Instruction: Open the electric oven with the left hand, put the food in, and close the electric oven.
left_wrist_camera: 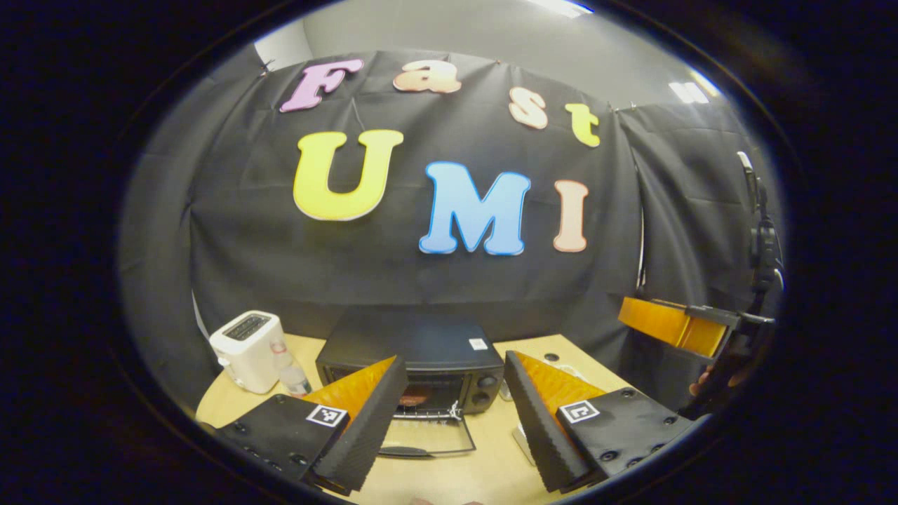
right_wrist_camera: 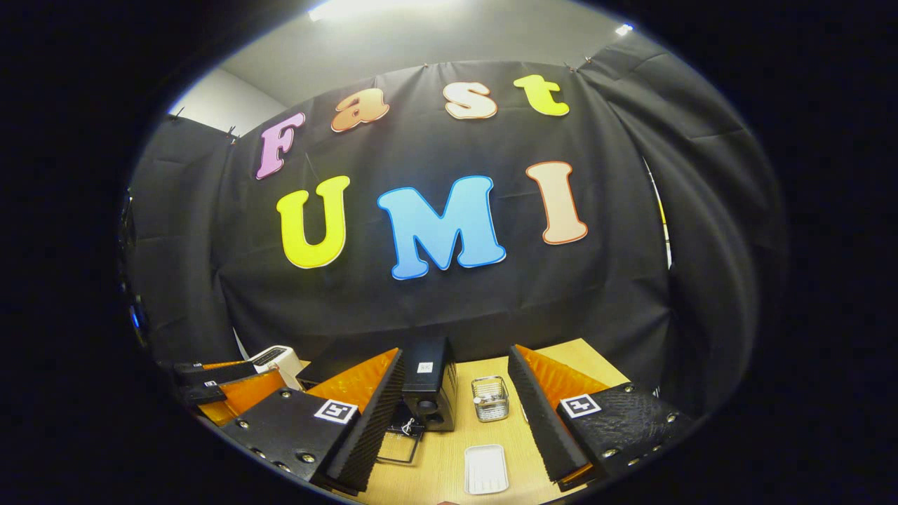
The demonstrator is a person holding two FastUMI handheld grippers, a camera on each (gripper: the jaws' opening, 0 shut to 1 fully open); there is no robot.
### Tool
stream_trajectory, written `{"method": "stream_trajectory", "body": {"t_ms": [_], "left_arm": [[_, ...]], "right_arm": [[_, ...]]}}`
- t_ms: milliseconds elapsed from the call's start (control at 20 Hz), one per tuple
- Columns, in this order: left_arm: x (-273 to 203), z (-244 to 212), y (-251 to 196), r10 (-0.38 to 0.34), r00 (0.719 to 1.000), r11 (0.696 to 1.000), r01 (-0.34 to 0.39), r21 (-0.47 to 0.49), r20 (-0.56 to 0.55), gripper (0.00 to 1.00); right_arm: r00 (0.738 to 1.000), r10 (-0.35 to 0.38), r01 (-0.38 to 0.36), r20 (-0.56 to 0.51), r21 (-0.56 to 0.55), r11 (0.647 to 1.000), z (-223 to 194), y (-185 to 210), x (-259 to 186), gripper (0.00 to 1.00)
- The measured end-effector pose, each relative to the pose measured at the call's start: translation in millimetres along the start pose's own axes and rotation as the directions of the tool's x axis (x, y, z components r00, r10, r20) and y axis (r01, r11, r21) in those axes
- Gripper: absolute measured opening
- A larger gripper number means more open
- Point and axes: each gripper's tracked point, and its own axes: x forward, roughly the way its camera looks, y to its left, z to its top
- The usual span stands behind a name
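In the left gripper view, the left gripper (left_wrist_camera: 456, 421) hangs above the near part of the wooden table (left_wrist_camera: 484, 470), its jaws spread wide apart with nothing between them. Just beyond its fingers lies the glass door (left_wrist_camera: 426, 436) of the electric oven (left_wrist_camera: 414, 368), dropped flat toward the near edge, with the wire rack (left_wrist_camera: 426, 414) showing at the open mouth. Something reddish sits inside the cavity (too dim to say what it is). To the left of the oven stand a small clear bottle (left_wrist_camera: 293, 375) and a white toaster (left_wrist_camera: 245, 348), the bottle just beside the toaster. At the far right, the other gripper (left_wrist_camera: 691, 330) floats well off the table in a hand.

In the right gripper view, the right gripper (right_wrist_camera: 456, 428) also has its jaws wide apart and empty. Nearest, between its fingers, a white tray (right_wrist_camera: 486, 468) lies on the table, bare. Farther on stands a small glass container (right_wrist_camera: 490, 398), and just left of it the oven, seen from its side, door open.
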Motion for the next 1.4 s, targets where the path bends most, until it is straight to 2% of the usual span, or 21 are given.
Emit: {"method": "stream_trajectory", "body": {"t_ms": [150, 250, 350, 400, 550, 600, 750, 900, 950, 1050, 1150, 1250, 1400], "left_arm": [[16, -60, 16, 0.027, 0.986, 0.998, -0.035, -0.048, -0.166, 0.98], [19, -101, 24, 0.021, 0.964, 0.996, -0.044, -0.081, -0.264, 0.94], [20, -134, 34, 0.026, 0.946, 0.995, -0.056, -0.085, -0.324, 0.91], [22, -147, 42, 0.041, 0.939, 0.995, -0.068, -0.068, -0.342, 0.98], [24, -193, 57, 0.064, 0.904, 0.995, -0.092, -0.045, -0.422, 0.95], [25, -204, 62, 0.067, 0.895, 0.994, -0.097, -0.044, -0.44, 0.98], [29, -227, 73, 0.081, 0.87, 0.993, -0.111, -0.033, -0.487, 0.98], [32, -247, 82, 0.08, 0.835, 0.994, -0.11, -0.023, -0.544, 0.92], [34, -253, 84, 0.078, 0.824, 0.994, -0.11, -0.025, -0.562, 0.98], [37, -267, 86, 0.072, 0.795, 0.994, -0.109, -0.026, -0.602, 0.98], [41, -278, 88, 0.071, 0.768, 0.994, -0.107, -0.019, -0.636, 0.92], [46, -289, 86, 0.058, 0.742, 0.994, -0.101, -0.027, -0.668, 0.92], [56, -302, 84, 0.046, 0.712, 0.995, -0.094, -0.03, -0.7, 0.99]], "right_arm": [[1.0, 0.001, -0.001, -0.01, 0.005, 1.0, -3, 0, 0, 0.89], [1.0, 0.005, -0.004, -0.024, 0.015, 1.0, -4, -1, -3, 0.9], [1.0, -0.005, 0.005, -0.028, 0.012, 1.0, -6, -7, -5, 0.89], [0.999, -0.009, 0.01, -0.032, 0.011, 1.0, -7, -10, -5, 0.9], [0.998, -0.029, 0.029, -0.052, 0.008, 1.0, -16, -17, -6, 0.9], [0.998, -0.033, 0.034, -0.06, 0.01, 0.999, -19, -19, -6, 0.9], [0.996, -0.047, 0.048, -0.081, 0.014, 0.999, -27, -23, -6, 0.9], [0.993, -0.059, 0.06, -0.099, 0.013, 0.998, -33, -26, -7, 0.89], [0.993, -0.064, 0.065, -0.101, 0.011, 0.998, -33, -28, -7, 0.9], [0.992, -0.073, 0.074, -0.104, 0.008, 0.997, -35, -31, -7, 0.89], [0.99, -0.082, 0.084, -0.11, 0.007, 0.996, -38, -33, -9, 0.89], [0.989, -0.095, 0.096, -0.115, 0.004, 0.995, -39, -36, -11, 0.9], [0.985, -0.129, 0.13, -0.114, -0.005, 0.992, -41, -44, -13, 0.9]]}}
